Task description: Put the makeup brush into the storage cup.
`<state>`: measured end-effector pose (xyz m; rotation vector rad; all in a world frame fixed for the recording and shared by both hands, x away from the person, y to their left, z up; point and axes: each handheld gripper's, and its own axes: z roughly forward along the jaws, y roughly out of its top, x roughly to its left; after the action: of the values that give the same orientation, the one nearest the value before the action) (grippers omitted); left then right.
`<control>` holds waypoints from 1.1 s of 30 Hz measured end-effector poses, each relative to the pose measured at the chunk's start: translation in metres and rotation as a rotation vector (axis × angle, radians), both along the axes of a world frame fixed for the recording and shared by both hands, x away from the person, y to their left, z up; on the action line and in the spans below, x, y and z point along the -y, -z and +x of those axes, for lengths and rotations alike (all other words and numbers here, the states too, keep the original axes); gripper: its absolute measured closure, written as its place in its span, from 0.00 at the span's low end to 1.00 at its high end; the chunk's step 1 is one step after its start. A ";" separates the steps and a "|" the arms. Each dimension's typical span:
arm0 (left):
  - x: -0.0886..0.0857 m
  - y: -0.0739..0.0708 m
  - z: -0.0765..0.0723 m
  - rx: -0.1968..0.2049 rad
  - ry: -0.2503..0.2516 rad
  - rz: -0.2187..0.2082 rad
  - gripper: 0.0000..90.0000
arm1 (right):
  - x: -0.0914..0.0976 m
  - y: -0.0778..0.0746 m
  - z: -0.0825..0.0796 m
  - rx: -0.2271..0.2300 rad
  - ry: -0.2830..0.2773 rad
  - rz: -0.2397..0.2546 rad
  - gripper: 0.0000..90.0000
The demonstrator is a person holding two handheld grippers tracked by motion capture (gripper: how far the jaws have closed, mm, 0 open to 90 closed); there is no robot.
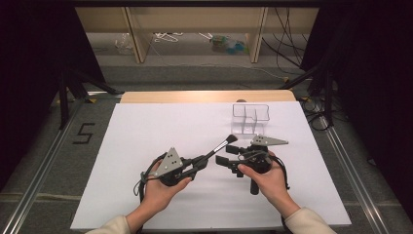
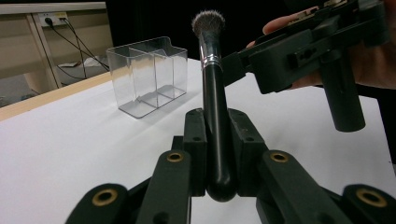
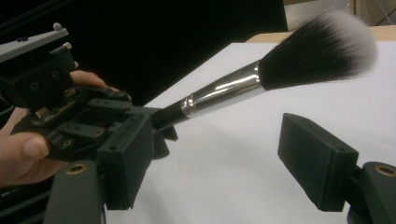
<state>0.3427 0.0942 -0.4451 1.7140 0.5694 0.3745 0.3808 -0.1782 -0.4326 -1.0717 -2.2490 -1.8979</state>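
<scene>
Above the white sheet: 1 makeup brush, clenched in left gripper; right gripper released. Recommended: clamp ferrule squarely before handover toward clear organizer.

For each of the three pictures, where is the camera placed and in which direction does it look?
High view: above the person's side, looking forward and down on the white table; forearms and hands enter below.
Left gripper view: rides the left hand-held gripper, along its jaws shut on the makeup brush.
Right gripper view: rides the open right hand-held gripper.
All share the brush.
</scene>
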 end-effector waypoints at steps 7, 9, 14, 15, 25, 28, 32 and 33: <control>0.002 0.001 -0.001 -0.006 0.002 -0.003 0.87 | -0.003 0.002 0.003 -0.027 0.016 0.019 0.31; 0.002 0.001 0.000 0.003 0.004 0.002 0.87 | -0.004 0.002 0.004 -0.020 0.017 0.023 0.31; 0.003 0.001 -0.001 -0.001 0.002 0.002 0.87 | -0.007 0.003 0.005 -0.035 0.030 0.043 0.31; 0.004 0.002 -0.001 -0.002 0.000 0.002 0.87 | -0.007 0.003 0.005 -0.036 0.035 0.048 0.31; 0.008 0.004 -0.003 0.000 -0.001 0.010 0.87 | -0.010 0.003 0.007 -0.056 0.058 0.090 0.39; 0.008 0.003 -0.003 0.012 -0.002 0.019 0.87 | -0.011 0.003 0.006 -0.050 0.061 0.094 0.45; 0.009 0.004 -0.003 0.013 -0.003 0.019 0.87 | -0.009 0.002 0.005 -0.046 0.068 0.102 0.56; 0.009 0.004 -0.003 0.013 -0.003 0.019 0.87 | -0.009 0.002 0.005 -0.057 0.068 0.111 0.57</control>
<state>0.3394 0.0853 -0.4492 1.7278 0.5608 0.3938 0.3862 -0.1695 -0.4344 -1.1842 -2.0770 -1.9646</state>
